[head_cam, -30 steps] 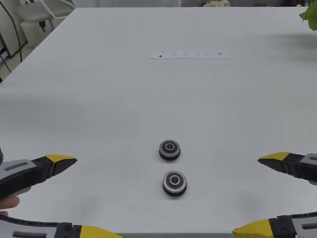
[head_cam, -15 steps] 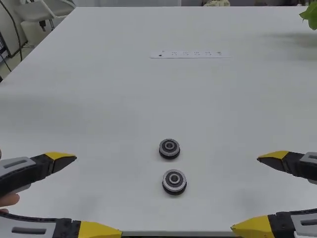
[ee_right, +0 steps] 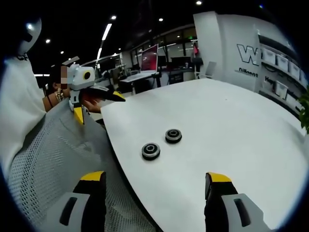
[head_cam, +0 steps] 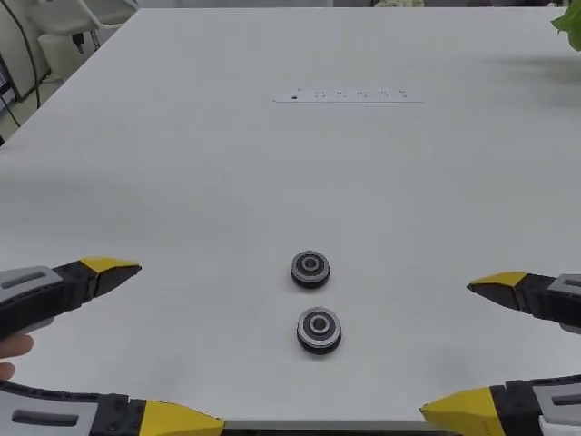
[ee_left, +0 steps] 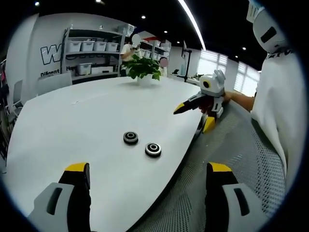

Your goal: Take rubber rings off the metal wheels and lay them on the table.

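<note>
Two metal wheels lie flat on the table (head_cam: 272, 173). The near wheel (head_cam: 319, 330) is close to the front edge. The far wheel (head_cam: 310, 271) is just beyond the near wheel, not touching it. Each has a dark rubber ring (head_cam: 301, 334) seated on its rim; none is off yet.

The left gripper (head_cam: 177, 346) is well to the left of the near wheel, jaws wide, empty. The right gripper (head_cam: 448, 351) is well to its right, jaws wide, empty.

Judged step: approach and first grasp. Pin the near wheel with one gripper on the metal. Nip only the ring's edge with the other and peel outward. The tabletop looks smooth, so the wheel may skate; close slowly. Lay the ring beside the near wheel, away from the edge.
</note>
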